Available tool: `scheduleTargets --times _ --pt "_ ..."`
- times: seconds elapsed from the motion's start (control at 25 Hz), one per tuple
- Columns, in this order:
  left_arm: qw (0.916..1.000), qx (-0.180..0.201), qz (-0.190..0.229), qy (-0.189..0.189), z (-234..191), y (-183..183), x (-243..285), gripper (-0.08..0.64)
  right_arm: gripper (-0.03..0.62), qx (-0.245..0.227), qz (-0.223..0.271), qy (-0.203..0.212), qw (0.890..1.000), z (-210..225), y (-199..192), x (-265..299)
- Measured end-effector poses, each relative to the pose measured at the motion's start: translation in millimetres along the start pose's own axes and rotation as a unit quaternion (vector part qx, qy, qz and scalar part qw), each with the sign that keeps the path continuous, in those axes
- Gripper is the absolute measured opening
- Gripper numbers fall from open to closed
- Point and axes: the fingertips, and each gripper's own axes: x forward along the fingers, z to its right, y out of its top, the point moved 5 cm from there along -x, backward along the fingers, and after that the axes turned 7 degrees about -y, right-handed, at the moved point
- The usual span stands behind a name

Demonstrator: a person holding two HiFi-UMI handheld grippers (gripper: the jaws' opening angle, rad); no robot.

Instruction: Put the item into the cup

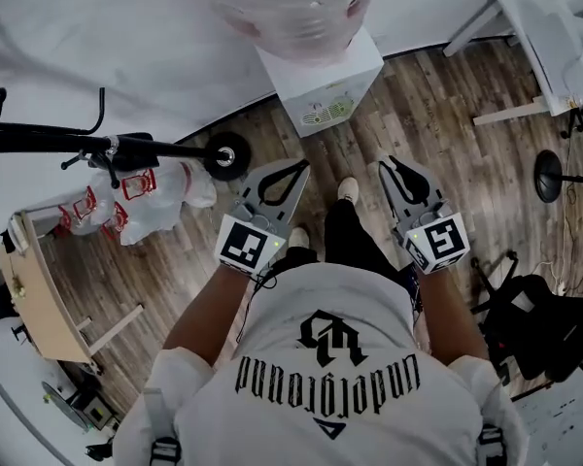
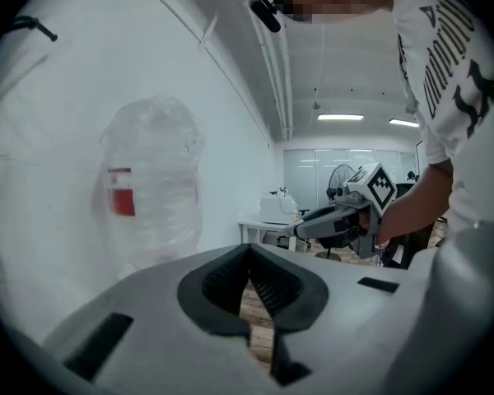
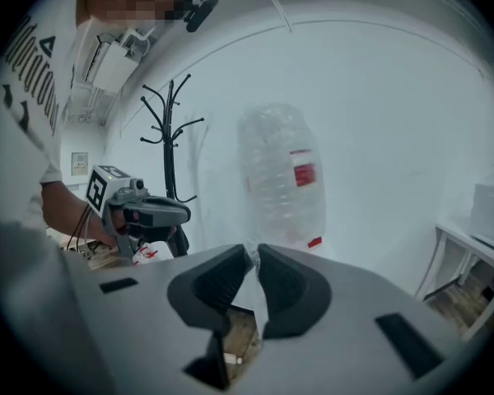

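I stand on a wooden floor with both grippers held out in front of me. My right gripper (image 1: 389,161) (image 3: 253,250) is shut on a thin white strip (image 3: 257,299), like a small sachet or a slip of paper, which hangs down between its black pads. My left gripper (image 1: 290,168) (image 2: 249,248) is shut with nothing between its jaws. Each gripper also shows in the other's view, the right gripper (image 2: 300,229) and the left gripper (image 3: 179,212). No cup shows in any view.
A white water dispenser (image 1: 321,85) with a plastic-wrapped bottle (image 1: 296,8) stands straight ahead against the wall. A black coat rack (image 1: 78,144) and white bags (image 1: 146,197) are at the left, beside a wooden table (image 1: 34,294). A white table (image 1: 554,37) and a black chair (image 1: 539,323) are at the right.
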Motion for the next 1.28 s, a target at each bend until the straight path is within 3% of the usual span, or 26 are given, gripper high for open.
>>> scheduleTargets --times 0.28,0.56,0.76,1.28 --pt "0.9991 0.024 -0.035 -0.007 -28 -62 57 0.009 0.06 0.011 -0.049 0.014 0.999 43 -63 54" --pt "0.9974 -0.033 -0.059 0.025 -50 -112 97 0.009 0.061 0.019 -0.086 0.023 0.996 70 -120 105" --pt "0.9972 -0.005 -0.072 0.017 -65 -150 121 0.009 0.063 0.023 -0.113 0.034 0.993 79 -164 140" --pt "0.9918 -0.065 -0.109 0.021 -87 -247 166 0.009 0.064 0.017 -0.18 0.036 0.983 99 -262 220"
